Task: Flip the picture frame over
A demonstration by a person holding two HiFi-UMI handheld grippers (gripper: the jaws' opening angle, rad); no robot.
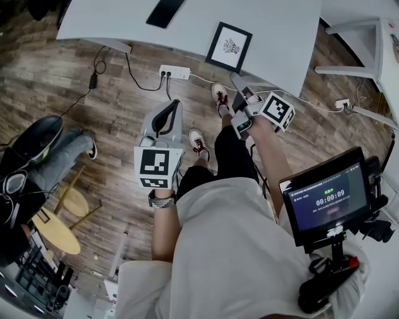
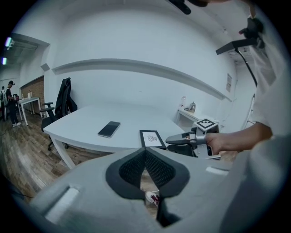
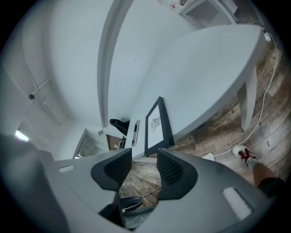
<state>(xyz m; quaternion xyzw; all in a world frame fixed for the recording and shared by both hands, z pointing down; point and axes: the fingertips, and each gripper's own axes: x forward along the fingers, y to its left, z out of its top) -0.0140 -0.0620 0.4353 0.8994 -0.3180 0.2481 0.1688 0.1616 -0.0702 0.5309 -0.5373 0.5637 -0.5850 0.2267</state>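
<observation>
The black picture frame [image 1: 229, 47] lies face up, showing a small drawing, near the front edge of the white table [image 1: 112, 19]. It also shows in the left gripper view [image 2: 152, 139] and the right gripper view [image 3: 157, 125]. My right gripper [image 1: 237, 79] is held in the air just short of the table edge and points at the frame. Its jaws are open with nothing between them [image 3: 144, 157]. My left gripper [image 1: 173, 106] hangs lower over the floor, left of the frame, its tips closed together and empty [image 2: 145, 152].
A dark phone [image 1: 165, 12] lies on the table, left of the frame. A power strip [image 1: 174, 72] and cables lie on the wood floor under the table edge. A screen on a stand [image 1: 327, 196] is at my right. A seated person [image 1: 37, 149] and round stools [image 1: 59, 230] are at the left.
</observation>
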